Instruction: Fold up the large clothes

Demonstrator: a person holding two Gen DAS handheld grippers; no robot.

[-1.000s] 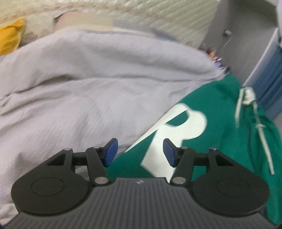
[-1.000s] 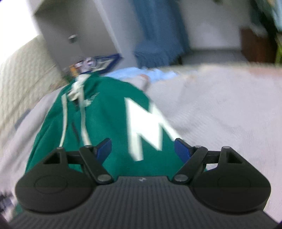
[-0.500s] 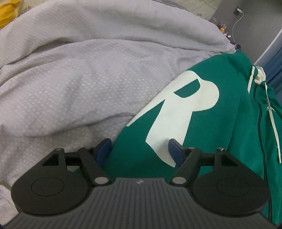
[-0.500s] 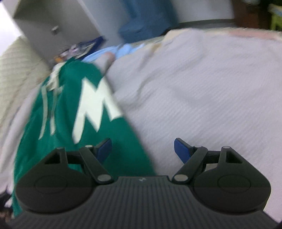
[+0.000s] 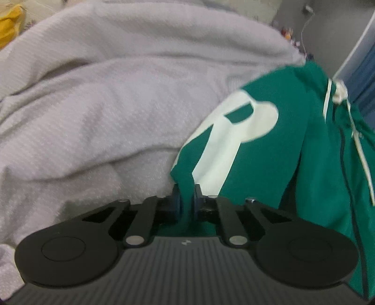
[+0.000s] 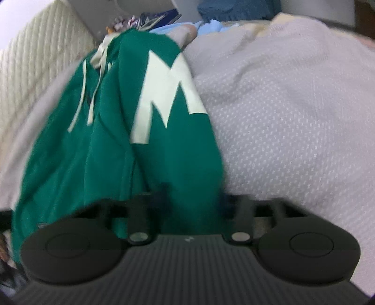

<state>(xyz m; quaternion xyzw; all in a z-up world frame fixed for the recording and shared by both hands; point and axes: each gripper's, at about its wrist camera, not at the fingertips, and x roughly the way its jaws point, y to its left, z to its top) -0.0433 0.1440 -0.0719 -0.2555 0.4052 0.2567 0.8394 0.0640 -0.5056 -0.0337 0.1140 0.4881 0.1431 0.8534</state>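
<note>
A green hoodie (image 5: pixel 304 164) with white letters and white drawstrings (image 5: pixel 361 145) lies on a lilac bedspread (image 5: pixel 105 105). My left gripper (image 5: pixel 186 201) is shut on the hoodie's near left edge, green cloth pinched between the blue pads. In the right wrist view the hoodie (image 6: pixel 164 145) shows a white letter M. My right gripper (image 6: pixel 192 197) has closed in on the hoodie's near right edge; the cloth fills the gap between its blurred fingers.
The lilac bedspread (image 6: pixel 293 105) spreads wide to the right. A cream quilted headboard (image 6: pixel 35 58) stands at the left. A yellow item (image 5: pixel 9 28) lies at far left. Blue curtain and small clutter (image 6: pixel 145 18) lie beyond the hoodie.
Both grippers were open above the hoodie's near edge and have closed on the cloth. The hoodie's edges have bunched up between the fingers.
</note>
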